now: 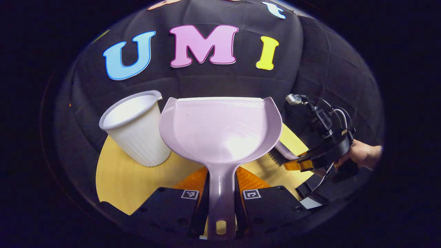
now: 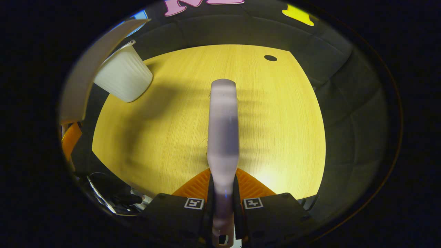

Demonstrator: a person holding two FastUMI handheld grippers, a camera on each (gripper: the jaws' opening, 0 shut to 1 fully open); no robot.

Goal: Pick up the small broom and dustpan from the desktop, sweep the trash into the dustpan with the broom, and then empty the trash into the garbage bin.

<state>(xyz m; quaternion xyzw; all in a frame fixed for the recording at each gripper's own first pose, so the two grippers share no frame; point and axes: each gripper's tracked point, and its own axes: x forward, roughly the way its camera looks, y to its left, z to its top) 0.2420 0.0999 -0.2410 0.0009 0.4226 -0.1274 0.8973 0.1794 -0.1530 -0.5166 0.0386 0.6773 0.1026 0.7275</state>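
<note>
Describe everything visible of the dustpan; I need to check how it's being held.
The dustpan is pale lilac, glossy plastic, with a wide scoop, raised side walls and a straight front lip. Its scoop looks empty. Its flat handle, with a hanging hole at the end, runs back between the left gripper fingers, which clamp it on both sides. It is held above the table, beside the white bin.

The dustpan (image 1: 220,127) is smooth, glossy lilac plastic with light reflections across its pan. The garbage bin (image 1: 137,132) is matt white plastic with a ribbed wall. The desktop (image 2: 275,113) shows fine, satin-finished wood grain. The broom (image 2: 223,131) handle is smooth plastic, its bristles (image 1: 276,157) dark and coarse.
</note>
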